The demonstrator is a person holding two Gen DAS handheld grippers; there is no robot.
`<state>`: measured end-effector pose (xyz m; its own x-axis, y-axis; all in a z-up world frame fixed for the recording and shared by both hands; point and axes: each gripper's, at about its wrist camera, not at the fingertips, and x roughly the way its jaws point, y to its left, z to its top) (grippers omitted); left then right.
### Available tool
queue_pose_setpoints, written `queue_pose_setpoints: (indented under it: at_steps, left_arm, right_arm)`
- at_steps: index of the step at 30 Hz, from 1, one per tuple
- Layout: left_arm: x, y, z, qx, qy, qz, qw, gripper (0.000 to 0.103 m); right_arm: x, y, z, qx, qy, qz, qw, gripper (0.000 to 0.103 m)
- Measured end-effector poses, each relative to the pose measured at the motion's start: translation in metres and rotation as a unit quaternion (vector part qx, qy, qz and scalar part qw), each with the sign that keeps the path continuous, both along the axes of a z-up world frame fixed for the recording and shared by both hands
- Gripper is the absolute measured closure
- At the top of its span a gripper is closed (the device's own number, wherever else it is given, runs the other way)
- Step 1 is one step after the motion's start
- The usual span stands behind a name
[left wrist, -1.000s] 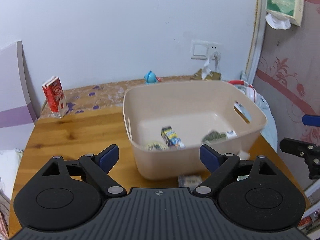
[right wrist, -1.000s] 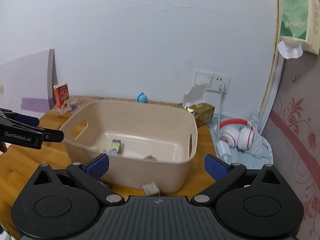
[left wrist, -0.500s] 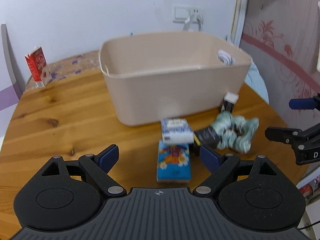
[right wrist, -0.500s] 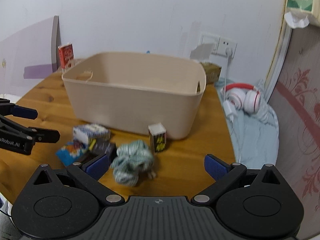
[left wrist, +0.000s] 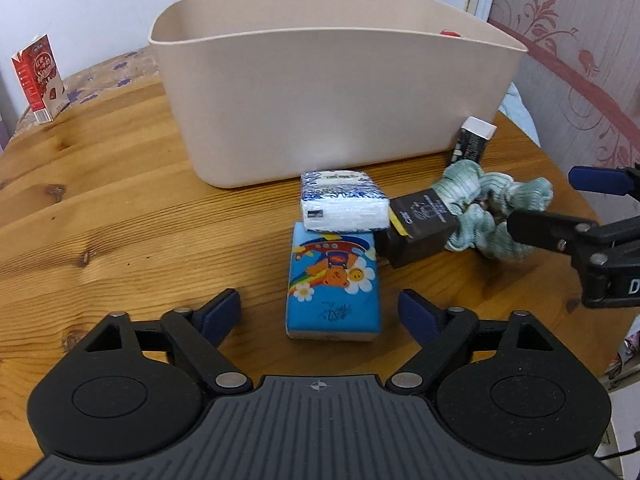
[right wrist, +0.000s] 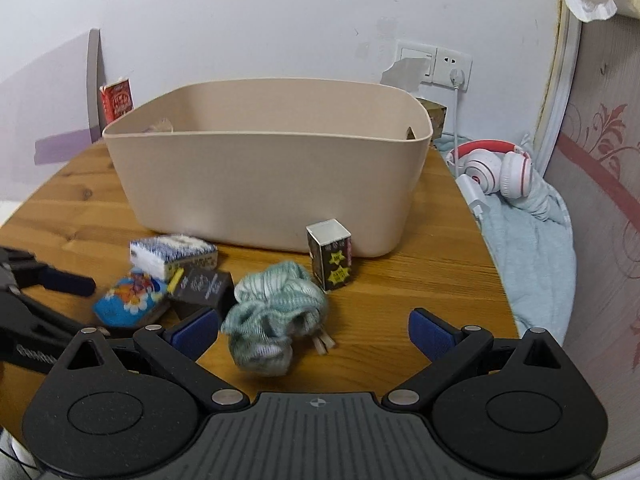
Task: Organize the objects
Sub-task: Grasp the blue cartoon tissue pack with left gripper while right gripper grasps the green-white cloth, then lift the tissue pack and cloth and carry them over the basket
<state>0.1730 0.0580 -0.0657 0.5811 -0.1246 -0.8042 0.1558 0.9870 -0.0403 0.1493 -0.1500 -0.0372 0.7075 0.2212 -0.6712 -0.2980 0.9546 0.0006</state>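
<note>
Left wrist view shows the left gripper (left wrist: 319, 312) spread wide and grasping nothing, low over the round wooden table (left wrist: 120, 216), its blue-padded fingers flanking the near end of a flat blue tissue pack printed with a cartoon bear (left wrist: 333, 285). Just beyond it, a white-and-blue patterned tissue pack (left wrist: 343, 205) lies partly across the bear pack's far end, and a dark rectangular box with a yellow edge (left wrist: 420, 226) touches both and rests against a bunched pale-green knitted scrunchie (left wrist: 486, 210). A small black carton with a white top (left wrist: 474, 139) stands upright just beside the wall of the large beige plastic tub (left wrist: 320, 108). From the right wrist view, the right gripper (right wrist: 314, 330) is likewise released and empty, its fingers either side of the scrunchie (right wrist: 276, 316). These five items all sit on the table outside the tub, so as far as can be judged little sorting of this cluster is done; the tub's floor is hidden from both cameras, so what it holds cannot be told. A red milk carton (left wrist: 38, 78) stands well apart near the wall, and red-and-white headphones (right wrist: 496, 166) lie on a light-blue cloth beyond the table's edge; whether they belong to the task is unclear.
</note>
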Motion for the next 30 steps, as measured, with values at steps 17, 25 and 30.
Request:
queue_pose_setpoints:
  at_steps: [17, 25, 30]
  left_arm:
    - [-0.008, -0.005, 0.011, 0.008, -0.005, -0.026, 0.9996, 0.057]
    - [-0.033, -0.005, 0.037, 0.004, -0.039, -0.031, 0.9988, 0.057]
    - [-0.044, -0.003, 0.058, 0.005, -0.063, -0.027, 0.9977, 0.057]
  right_arm:
    - [0.003, 0.002, -0.006, 0.034, 0.035, 0.011, 0.999, 0.090]
    - [-0.015, -0.009, 0.020, 0.051, -0.002, 0.004, 0.999, 0.091]
    - [-0.024, -0.019, 0.044, 0.068, -0.030, 0.001, 0.997, 0.091]
